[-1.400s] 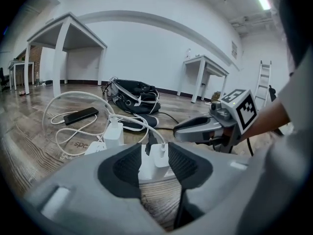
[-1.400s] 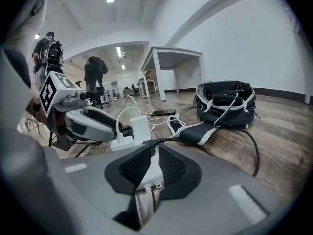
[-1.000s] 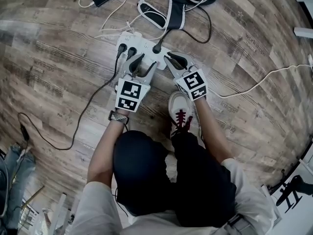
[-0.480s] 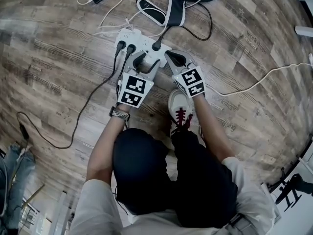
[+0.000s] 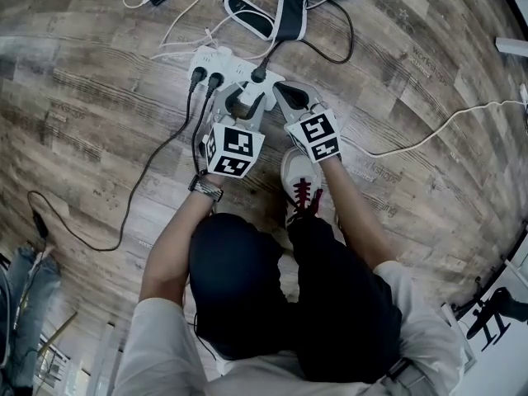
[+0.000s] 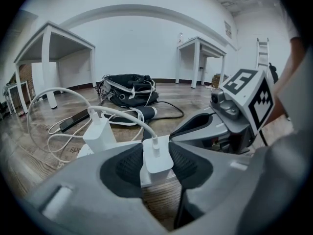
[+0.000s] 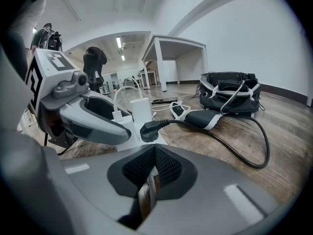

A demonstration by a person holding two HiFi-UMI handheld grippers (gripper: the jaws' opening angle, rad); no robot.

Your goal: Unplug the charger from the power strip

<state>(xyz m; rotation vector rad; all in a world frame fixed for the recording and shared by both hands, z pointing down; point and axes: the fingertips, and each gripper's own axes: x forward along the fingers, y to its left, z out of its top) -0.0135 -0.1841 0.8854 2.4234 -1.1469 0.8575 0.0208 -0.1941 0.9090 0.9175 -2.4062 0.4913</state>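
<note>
On the wood floor (image 5: 99,97), your left gripper (image 5: 250,99) has just been closing and now pinches the white charger (image 6: 157,155) plugged into the power strip (image 5: 233,70). Your right gripper (image 7: 154,163) has its jaws together, holding nothing.

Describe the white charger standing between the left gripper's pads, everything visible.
The white cube-shaped plastic charger stands upright, plugged into a white power strip. A white cable leaves its top and arcs left. The left gripper straddles it: its jaws have just been closing, and the black ribbed pads sit against both its sides.
</note>
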